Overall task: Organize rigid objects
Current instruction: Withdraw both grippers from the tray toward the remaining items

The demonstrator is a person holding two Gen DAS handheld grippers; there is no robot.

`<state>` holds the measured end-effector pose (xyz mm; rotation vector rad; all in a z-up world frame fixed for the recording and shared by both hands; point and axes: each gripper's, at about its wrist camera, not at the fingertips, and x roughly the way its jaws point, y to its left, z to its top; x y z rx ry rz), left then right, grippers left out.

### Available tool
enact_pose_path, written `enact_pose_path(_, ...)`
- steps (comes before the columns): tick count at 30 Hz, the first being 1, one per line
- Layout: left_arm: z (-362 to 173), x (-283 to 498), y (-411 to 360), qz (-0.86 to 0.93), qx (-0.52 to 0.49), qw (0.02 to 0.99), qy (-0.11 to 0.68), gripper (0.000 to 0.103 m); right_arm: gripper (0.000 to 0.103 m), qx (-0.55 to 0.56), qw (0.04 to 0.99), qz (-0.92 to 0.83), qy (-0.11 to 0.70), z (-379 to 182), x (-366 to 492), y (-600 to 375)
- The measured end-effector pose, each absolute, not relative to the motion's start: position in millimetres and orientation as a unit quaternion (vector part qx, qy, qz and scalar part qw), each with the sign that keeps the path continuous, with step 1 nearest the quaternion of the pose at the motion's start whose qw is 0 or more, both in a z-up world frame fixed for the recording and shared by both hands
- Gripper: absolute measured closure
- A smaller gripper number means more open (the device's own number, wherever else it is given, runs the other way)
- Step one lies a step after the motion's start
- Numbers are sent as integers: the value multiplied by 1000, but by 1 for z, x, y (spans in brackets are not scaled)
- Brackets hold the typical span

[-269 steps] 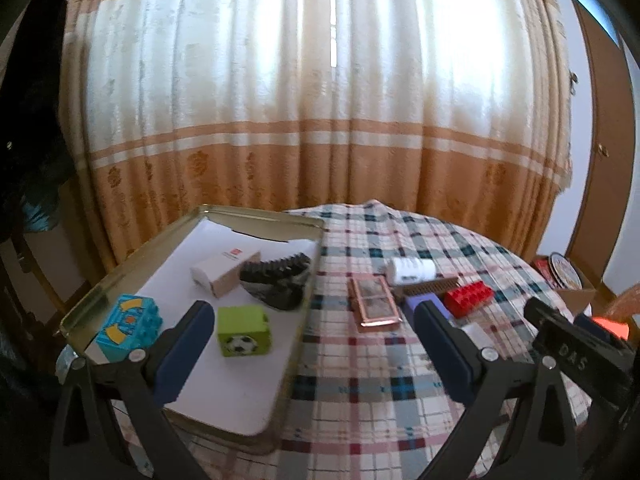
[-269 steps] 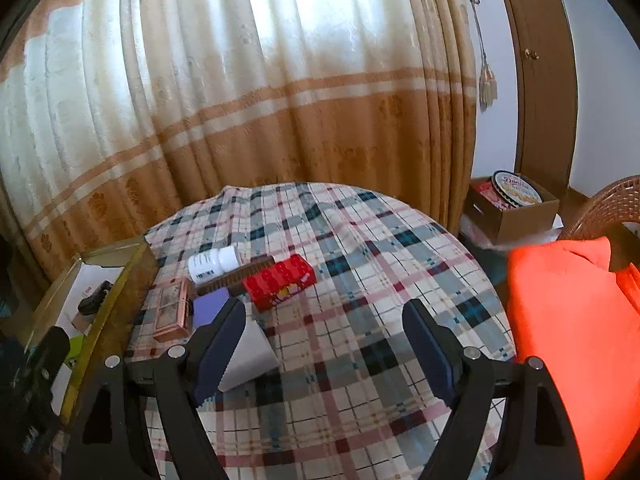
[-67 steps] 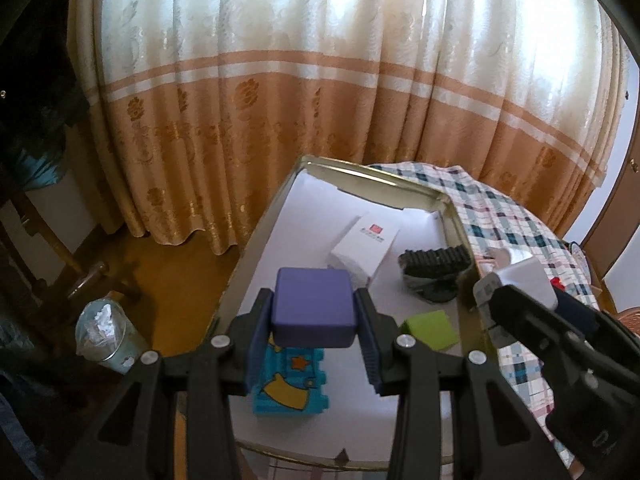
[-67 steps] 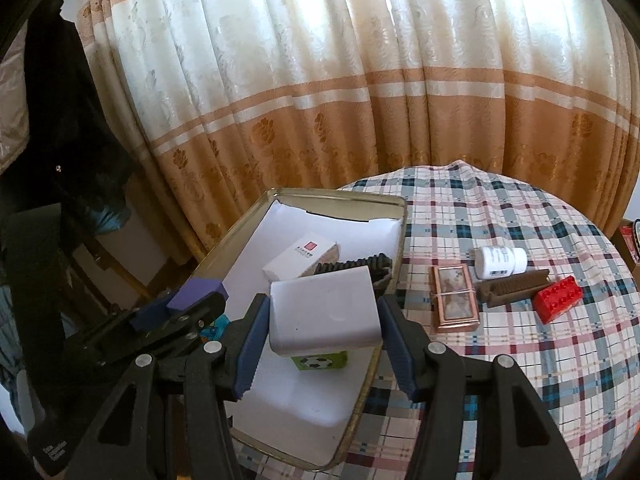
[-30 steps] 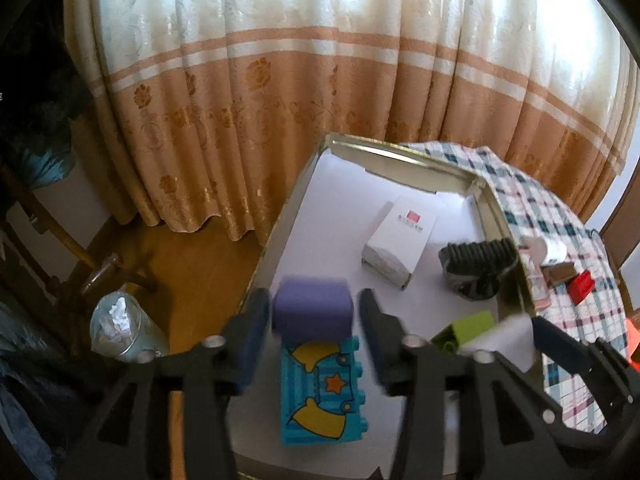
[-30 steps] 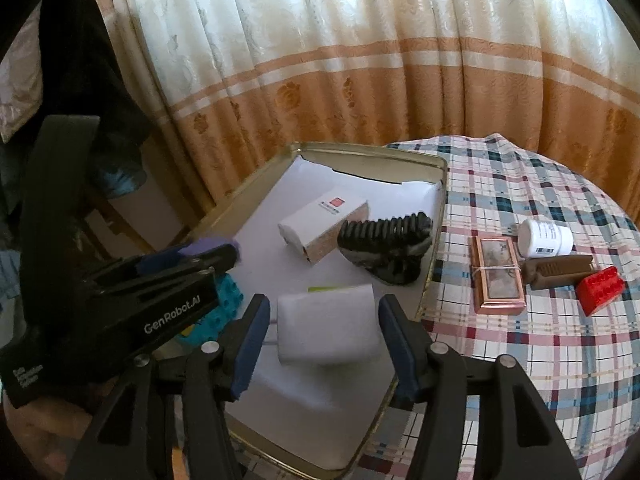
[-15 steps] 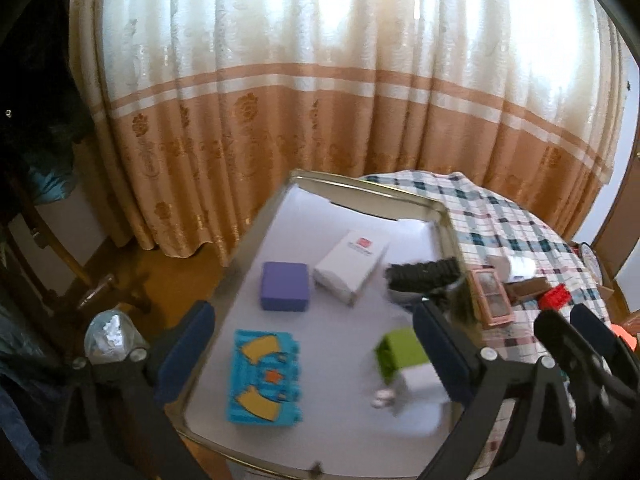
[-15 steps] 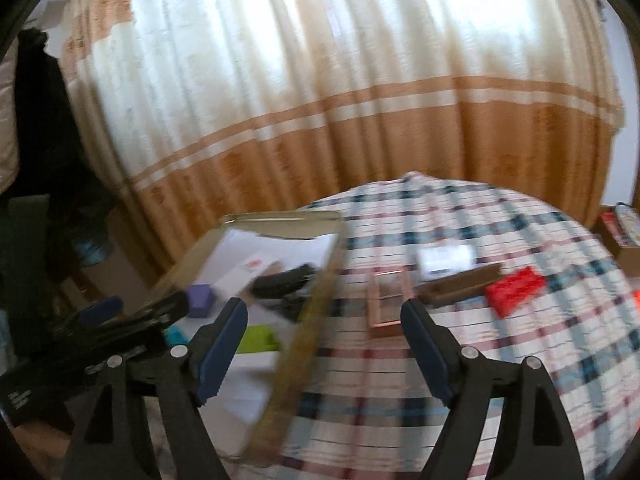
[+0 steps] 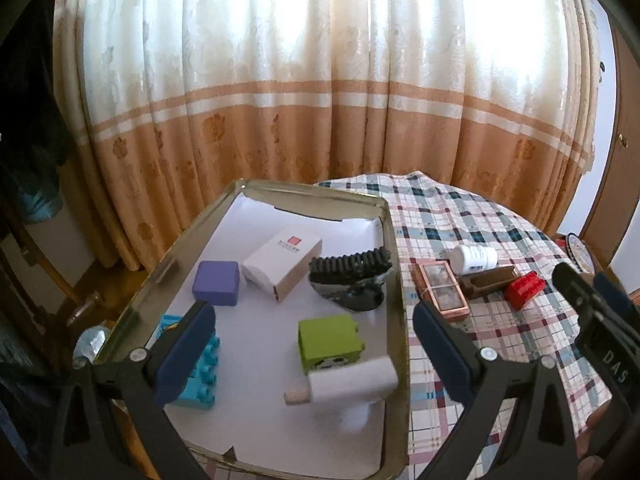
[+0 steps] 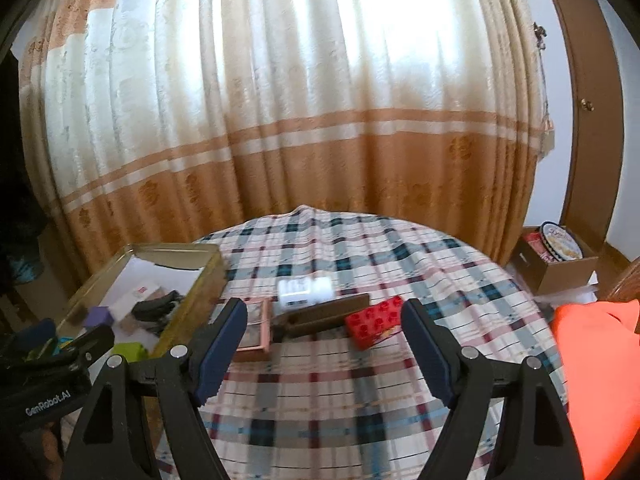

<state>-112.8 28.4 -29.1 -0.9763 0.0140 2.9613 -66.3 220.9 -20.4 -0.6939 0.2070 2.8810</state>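
A metal tray (image 9: 394, 240) on the checked table holds a purple block (image 9: 216, 283), a white box (image 9: 282, 262), a black ridged piece (image 9: 352, 266), a green cube (image 9: 329, 340), a blue toy brick (image 9: 196, 376) and a white block (image 9: 352, 380). My left gripper (image 9: 312, 354) is open and empty above the tray's near end. On the cloth lie a copper frame (image 10: 254, 330), a white bottle (image 10: 306, 289), a brown bar (image 10: 324, 314) and a red brick (image 10: 376, 321). My right gripper (image 10: 320, 346) is open and empty, short of them.
A striped curtain (image 10: 320, 120) hangs behind the round table (image 10: 360, 400). An orange cushion (image 10: 596, 380) sits at the right. A cardboard box with a round tin (image 10: 558, 254) stands on the floor by the wooden door (image 10: 588, 120).
Both grippers opened and let go: the purple block and the white block now lie in the tray. Both grippers pulled back, and the right one swung towards the items on the cloth.
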Motion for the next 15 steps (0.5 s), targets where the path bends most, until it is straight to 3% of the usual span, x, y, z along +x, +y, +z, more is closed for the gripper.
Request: enact_pose_path(15, -40, -100, 63, 957, -289, 15, 29, 4, 22, -234, 99, 964, 78, -36, -62, 245)
